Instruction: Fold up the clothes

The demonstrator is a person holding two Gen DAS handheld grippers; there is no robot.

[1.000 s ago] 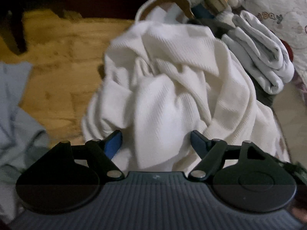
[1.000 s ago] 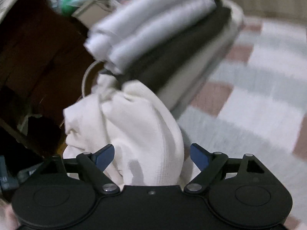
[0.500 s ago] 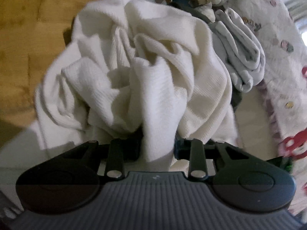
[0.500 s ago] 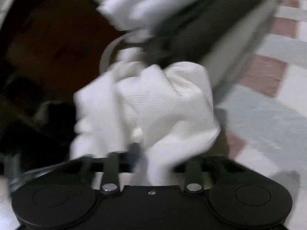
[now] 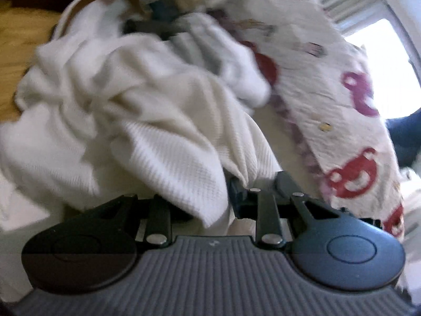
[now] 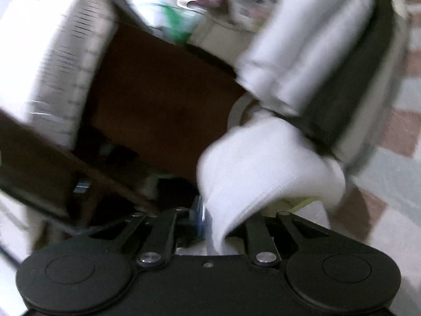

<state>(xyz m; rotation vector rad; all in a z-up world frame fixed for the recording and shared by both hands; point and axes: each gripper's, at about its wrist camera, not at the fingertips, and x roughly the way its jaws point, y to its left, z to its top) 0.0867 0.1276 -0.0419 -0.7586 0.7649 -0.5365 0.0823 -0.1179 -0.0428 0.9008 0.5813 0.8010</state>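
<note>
Between both grippers' fingers (image 5: 238,197), pinched white waffle garment (image 5: 147,121)

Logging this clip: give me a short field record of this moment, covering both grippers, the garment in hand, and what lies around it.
left gripper: shut on the white waffle-knit garment
right gripper: shut on the same garment, another part of it
garment state: crumpled, not yet folded
folded stack: white items on a dark one, behind the garment
printed quilt: white with red figures, right of the garment
image quality: both views motion-blurred
</note>
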